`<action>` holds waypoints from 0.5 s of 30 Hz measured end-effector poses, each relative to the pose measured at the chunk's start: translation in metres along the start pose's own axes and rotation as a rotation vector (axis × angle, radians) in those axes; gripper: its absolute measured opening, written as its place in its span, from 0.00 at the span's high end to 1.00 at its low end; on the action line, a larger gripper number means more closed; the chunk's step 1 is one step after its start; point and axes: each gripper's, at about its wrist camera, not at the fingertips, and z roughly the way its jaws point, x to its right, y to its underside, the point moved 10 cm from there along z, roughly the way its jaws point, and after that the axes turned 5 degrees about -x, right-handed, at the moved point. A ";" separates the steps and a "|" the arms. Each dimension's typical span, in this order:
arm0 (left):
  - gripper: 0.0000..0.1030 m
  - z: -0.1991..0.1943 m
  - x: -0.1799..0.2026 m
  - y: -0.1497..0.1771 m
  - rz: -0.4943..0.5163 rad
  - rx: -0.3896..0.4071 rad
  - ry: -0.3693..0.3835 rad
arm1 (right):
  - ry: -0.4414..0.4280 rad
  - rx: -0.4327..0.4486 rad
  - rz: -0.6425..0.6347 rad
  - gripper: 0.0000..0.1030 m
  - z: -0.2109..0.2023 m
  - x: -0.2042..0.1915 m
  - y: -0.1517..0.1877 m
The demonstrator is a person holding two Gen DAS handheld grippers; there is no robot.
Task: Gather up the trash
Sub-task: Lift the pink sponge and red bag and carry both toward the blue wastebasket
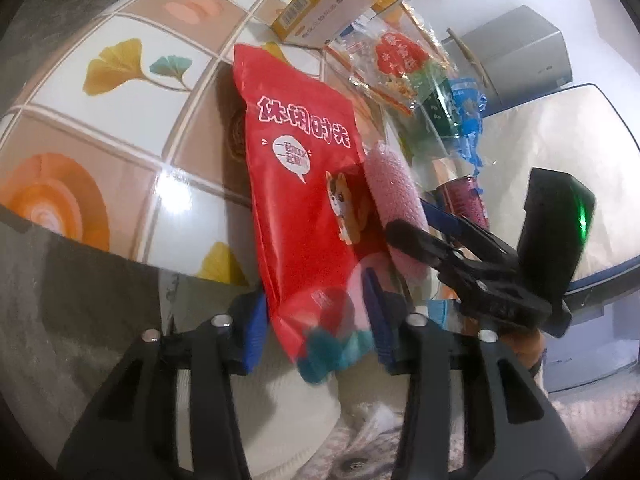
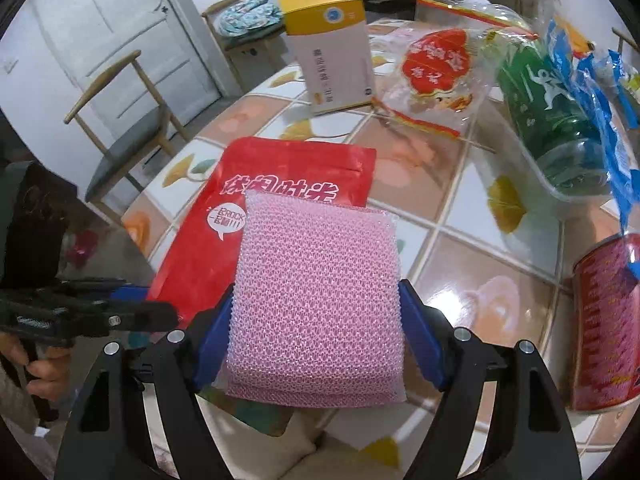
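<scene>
The left wrist view shows the left gripper [image 1: 320, 324] with its blue pads closed on the lower end of a red snack bag [image 1: 304, 184], which stands up through the middle of the frame, tilted over the tiled table [image 1: 120, 120]. At centre right of that view the right gripper [image 1: 416, 220] comes in from the right, its fingers pinching a pink scouring pad [image 1: 396, 200] seen edge-on, just beside the bag.

The right wrist view shows what the first cannot: the broad netted face of the pink scouring pad [image 2: 316, 300], clamped between the blue pads of the right gripper [image 2: 316, 332] in the lower middle, overlapping the red snack bag [image 2: 280, 200] behind it. The left gripper [image 2: 132, 300] shows only from the side at the left edge, at the bag's lower corner. This view also takes in a wooden chair [image 2: 120, 140] and a white door [image 2: 120, 20] at the upper left.

The bag bears large white Chinese characters, a speech bubble in which "ROCK" can be read, and a cartoon cat seen only in the left view. Further back on the tiled table [image 2: 460, 220] stand a yellow-and-white box [image 2: 332, 52] with a barcode and small unreadable print, a clear wrapper with a red label [image 2: 436, 68], a green bottle [image 2: 552, 120], a blue wrapper [image 2: 600, 120] and a red can [image 2: 604, 328] at the right edge.
</scene>
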 end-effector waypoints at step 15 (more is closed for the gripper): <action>0.99 -0.053 0.051 0.012 0.124 0.107 -0.052 | -0.081 0.181 0.041 0.29 -0.076 -0.011 0.020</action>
